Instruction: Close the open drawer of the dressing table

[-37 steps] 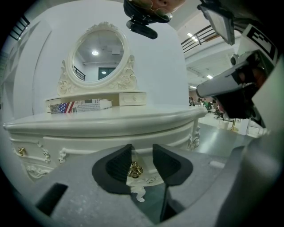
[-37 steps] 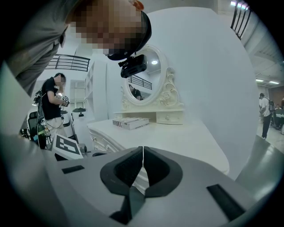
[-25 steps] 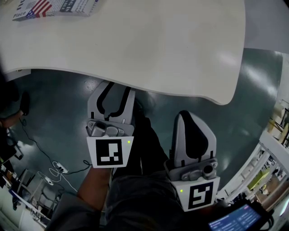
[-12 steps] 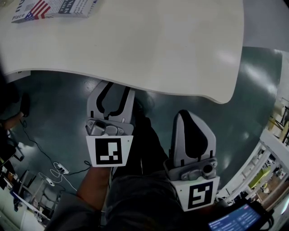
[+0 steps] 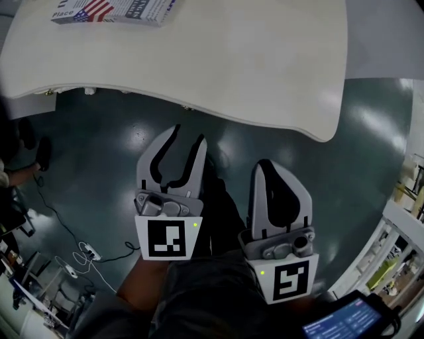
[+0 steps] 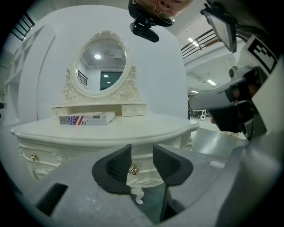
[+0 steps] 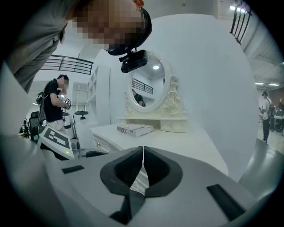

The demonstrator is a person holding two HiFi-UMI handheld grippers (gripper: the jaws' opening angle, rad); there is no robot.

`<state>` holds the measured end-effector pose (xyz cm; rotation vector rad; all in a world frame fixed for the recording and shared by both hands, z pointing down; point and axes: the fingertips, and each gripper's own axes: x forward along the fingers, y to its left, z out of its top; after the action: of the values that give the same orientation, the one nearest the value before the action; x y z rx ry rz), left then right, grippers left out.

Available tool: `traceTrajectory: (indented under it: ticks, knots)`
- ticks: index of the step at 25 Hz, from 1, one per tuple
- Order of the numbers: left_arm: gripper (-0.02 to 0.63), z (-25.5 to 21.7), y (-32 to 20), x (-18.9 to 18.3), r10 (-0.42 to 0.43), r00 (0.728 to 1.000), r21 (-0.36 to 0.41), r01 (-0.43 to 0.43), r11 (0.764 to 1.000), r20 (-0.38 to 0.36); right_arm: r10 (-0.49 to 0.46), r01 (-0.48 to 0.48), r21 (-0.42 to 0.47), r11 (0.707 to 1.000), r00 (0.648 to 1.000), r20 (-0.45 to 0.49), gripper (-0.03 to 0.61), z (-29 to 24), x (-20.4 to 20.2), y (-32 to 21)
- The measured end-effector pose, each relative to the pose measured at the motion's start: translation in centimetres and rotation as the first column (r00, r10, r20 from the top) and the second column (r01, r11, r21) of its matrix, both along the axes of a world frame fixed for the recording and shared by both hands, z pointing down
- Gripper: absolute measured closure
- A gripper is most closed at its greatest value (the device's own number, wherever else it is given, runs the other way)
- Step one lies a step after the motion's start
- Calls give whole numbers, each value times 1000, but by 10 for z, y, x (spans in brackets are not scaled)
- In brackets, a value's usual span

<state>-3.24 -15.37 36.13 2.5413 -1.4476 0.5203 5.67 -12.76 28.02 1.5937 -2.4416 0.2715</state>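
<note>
The white dressing table fills the top of the head view, with a flag-printed box on it. My left gripper hangs open over the floor, short of the table's front edge. In the left gripper view its jaws frame a brass drawer knob on the table's front, some way off. That drawer front looks flush; no drawer sticks out in any view. My right gripper is shut on nothing, beside the left and further back. Its own view looks over the tabletop toward the oval mirror.
Cables and a power strip lie on the dark green floor at the left. Shelving stands at the right, and a lit screen shows bottom right. A person stands in the background left of the table.
The table edge has drawn away from both grippers. The left gripper's tips, earlier under the table's edge, now sit clear of it. Jaw states are unchanged.
</note>
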Motion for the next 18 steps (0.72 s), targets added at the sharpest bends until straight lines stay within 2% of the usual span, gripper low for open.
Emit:
traceTrajectory:
  ticks: [7, 12, 15, 18]
  knots:
    - [490, -77, 47, -44, -88, 995, 96, 92, 991, -40, -42, 40, 76, 996, 999, 32, 563, -39, -42, 37]
    - [583, -141, 91, -67, -127, 988, 173, 140, 975, -84, -67, 59, 175, 983, 997, 41, 563, -84, -64, 61]
    - [595, -174, 110, -76, -149, 987, 232, 157, 960, -53, -79, 67, 237, 969, 996, 44, 563, -112, -76, 73]
    - [597, -204, 135, -84, -171, 985, 268, 169, 949, -15, -97, 83, 250, 965, 994, 46, 565, -132, -85, 98]
